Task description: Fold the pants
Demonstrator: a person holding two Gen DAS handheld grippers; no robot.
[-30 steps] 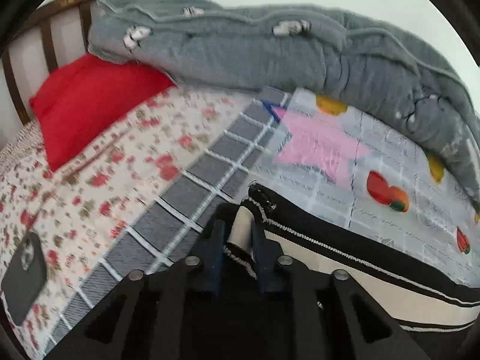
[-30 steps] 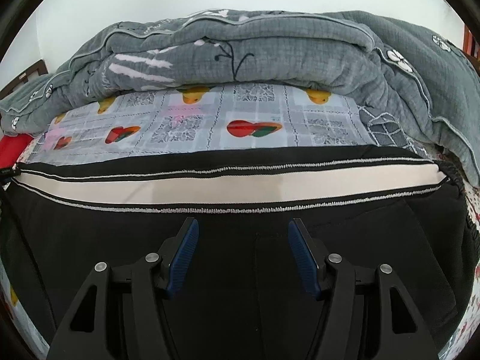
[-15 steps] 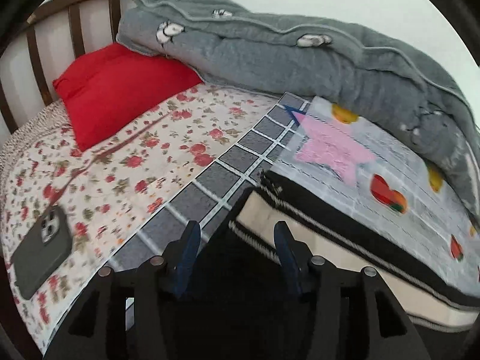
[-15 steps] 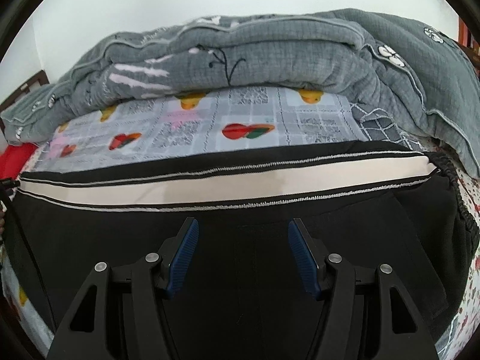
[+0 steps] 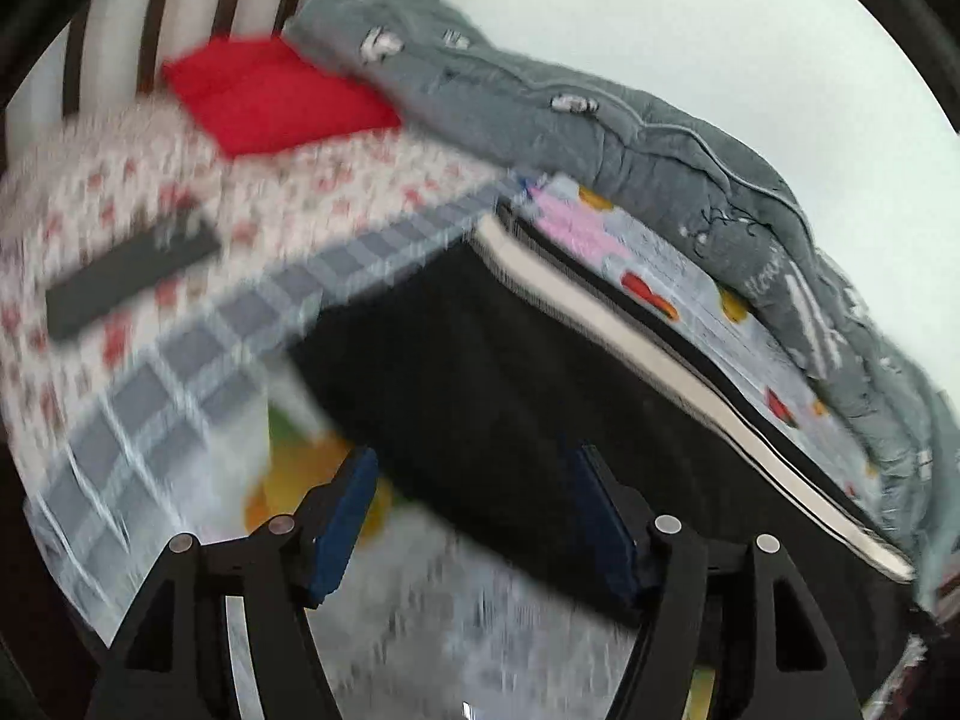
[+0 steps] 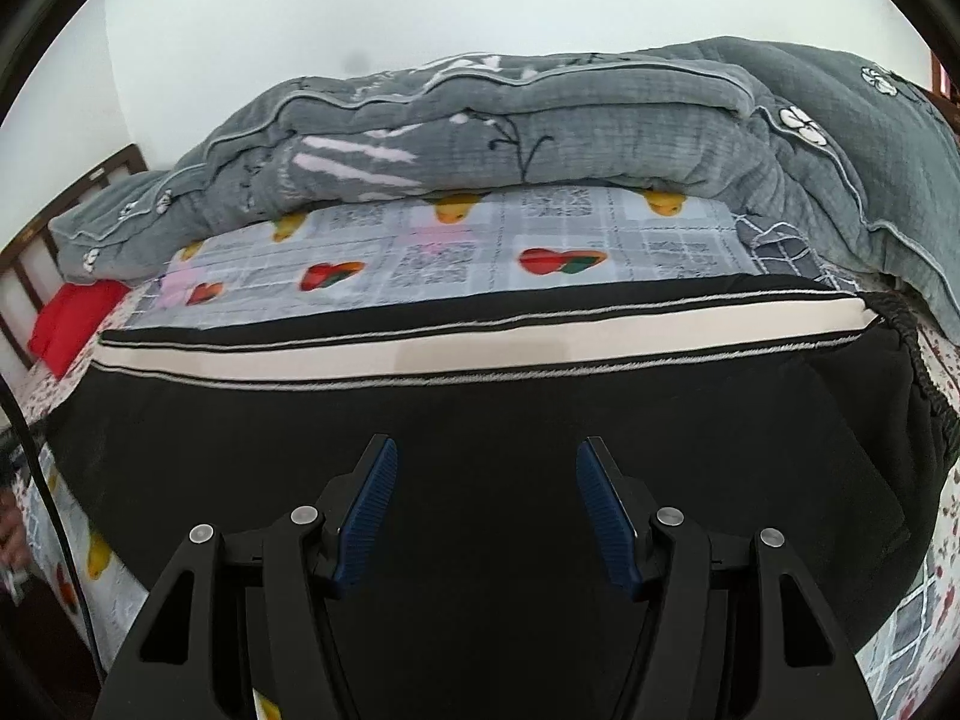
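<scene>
- The pants (image 6: 480,408) lie flat on the bed (image 6: 600,228), black cloth with a cream side stripe (image 6: 480,339) running along the far edge and an elastic waistband (image 6: 918,360) bunched at the right end; they look already doubled leg on leg, lying in one long band.
- As a judgement: the cloth should be light, soft and limp, so it will sag and drag from any single pinch. It is neither fragile nor slippery on the printed sheet (image 5: 180,396).
- Best hold, I think, is the edges and corners: the cuff end with one pair of tongs, the waistband with the other (the elastic there gives a thicker bite).
- The left tongs (image 5: 474,516) stand apart over the near left corner of the pants, nothing between the pads; their jaws have just been opening.
- The right tongs (image 6: 486,504) stand apart above the middle of the black cloth, clamped on nothing.
- Against a second ago: the left tongs were then pinched shut on the striped cuff end; now that end lies on the bed, and the left view takes in more of the pants and the dark phone (image 5: 132,270) on the floral sheet.
- The left view is smeared, so whether the released end landed square is probably not tellable.
- The right view is little changed.
</scene>
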